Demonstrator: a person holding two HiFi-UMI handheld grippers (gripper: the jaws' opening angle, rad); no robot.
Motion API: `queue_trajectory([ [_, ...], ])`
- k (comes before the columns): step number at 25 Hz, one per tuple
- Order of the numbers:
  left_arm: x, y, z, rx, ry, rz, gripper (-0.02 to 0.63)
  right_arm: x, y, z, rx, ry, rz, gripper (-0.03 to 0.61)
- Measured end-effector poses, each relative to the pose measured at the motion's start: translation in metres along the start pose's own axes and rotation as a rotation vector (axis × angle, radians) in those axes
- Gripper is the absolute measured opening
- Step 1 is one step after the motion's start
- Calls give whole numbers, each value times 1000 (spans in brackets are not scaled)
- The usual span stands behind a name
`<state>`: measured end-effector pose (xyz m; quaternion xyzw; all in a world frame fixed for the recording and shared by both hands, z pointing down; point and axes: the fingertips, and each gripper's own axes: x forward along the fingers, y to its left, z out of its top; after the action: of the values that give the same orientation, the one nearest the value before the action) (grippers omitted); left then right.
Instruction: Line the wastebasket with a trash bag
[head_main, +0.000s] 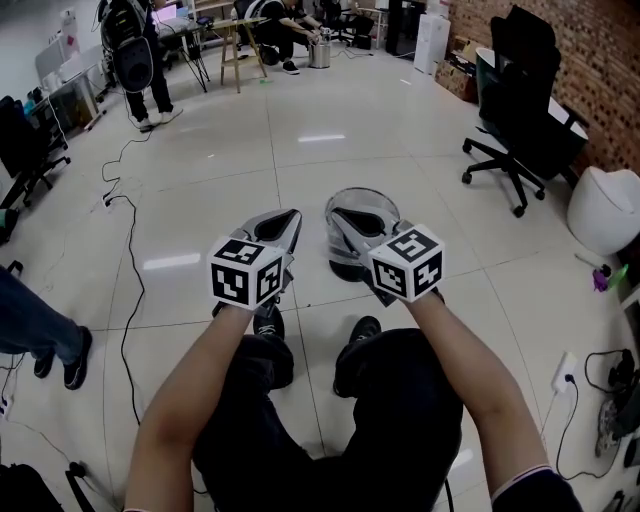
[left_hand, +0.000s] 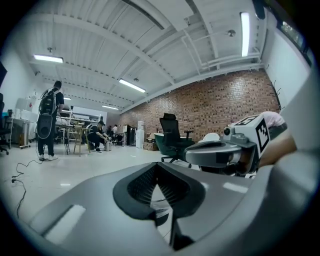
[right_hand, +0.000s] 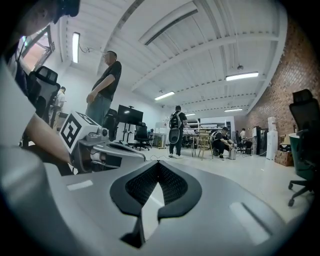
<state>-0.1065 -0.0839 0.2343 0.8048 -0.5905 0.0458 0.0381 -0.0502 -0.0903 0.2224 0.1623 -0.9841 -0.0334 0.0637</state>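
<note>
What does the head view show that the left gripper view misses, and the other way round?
Only the head view: the wastebasket on the floor, the person's legs, and the left gripper seen from outside. Only the left gripper view: the ceiling lights, and that gripper's own jaws close up, shut and empty. Both: the right gripper, the chair and the brick wall.

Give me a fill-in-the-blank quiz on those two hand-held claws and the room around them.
The left gripper and the right gripper both have their jaws ____. Between those jaws there is ____. The wastebasket stands on the ____. The wall behind the black office chair is built of ____.
Missing words: shut; nothing; floor; brick.
</note>
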Motion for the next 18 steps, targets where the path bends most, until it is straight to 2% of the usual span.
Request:
queue_trajectory([
  [11, -2, 6, 0, 11, -5, 11, 11, 3, 5, 3, -18, -12, 22, 2],
  [18, -5, 6, 0, 14, -8, 7, 11, 5, 3, 5, -7, -17, 6, 0],
])
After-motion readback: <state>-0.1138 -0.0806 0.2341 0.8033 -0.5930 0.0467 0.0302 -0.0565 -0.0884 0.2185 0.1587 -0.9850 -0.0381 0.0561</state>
